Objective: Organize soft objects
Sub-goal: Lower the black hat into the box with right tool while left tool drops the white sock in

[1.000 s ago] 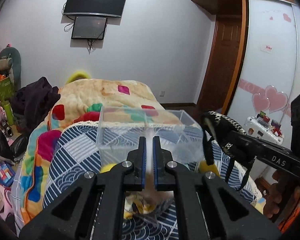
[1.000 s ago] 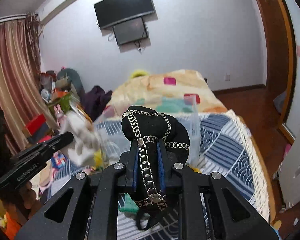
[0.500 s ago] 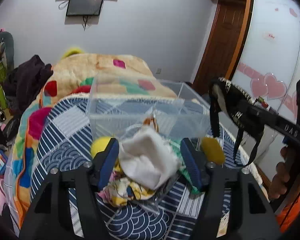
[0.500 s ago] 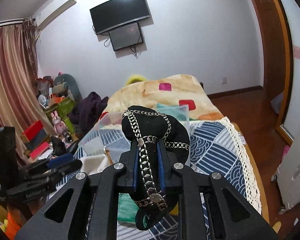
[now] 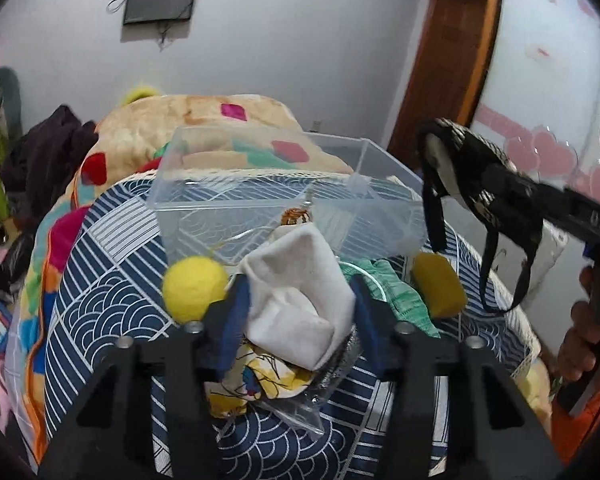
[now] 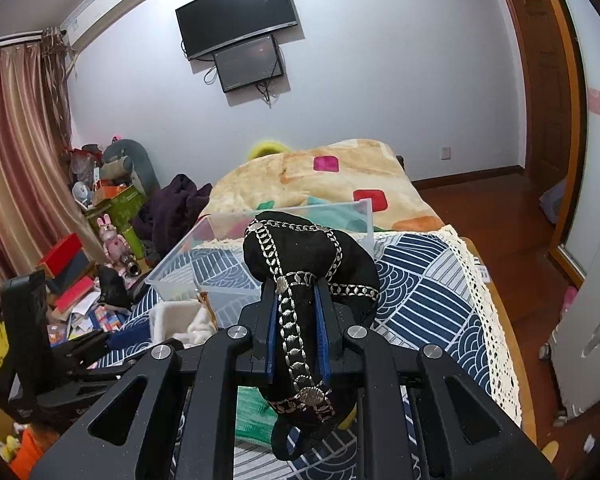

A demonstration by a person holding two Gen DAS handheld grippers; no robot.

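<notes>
My left gripper (image 5: 298,304) is open, its blue fingers on either side of a white folded cloth (image 5: 300,296) that lies on a pile of soft things in front of a clear plastic bin (image 5: 260,192). A yellow ball (image 5: 194,286), a green cloth (image 5: 392,296) and a yellow sponge (image 5: 438,284) lie beside it. My right gripper (image 6: 298,308) is shut on a black pouch with silver chain trim (image 6: 300,256), held above the bed to the right of the bin (image 6: 204,264). The pouch also shows in the left wrist view (image 5: 472,184).
The bin stands on a blue and white patterned cover (image 5: 96,300) over the bed, with a colourful blanket (image 6: 332,176) behind. Clutter and toys (image 6: 100,248) fill the floor at left. A wooden door (image 6: 540,80) and a wardrobe are at right.
My left gripper opened and let go of the white cloth, which now lies on the pile between its fingers. My right gripper keeps the black pouch and has shifted slightly over the bed.
</notes>
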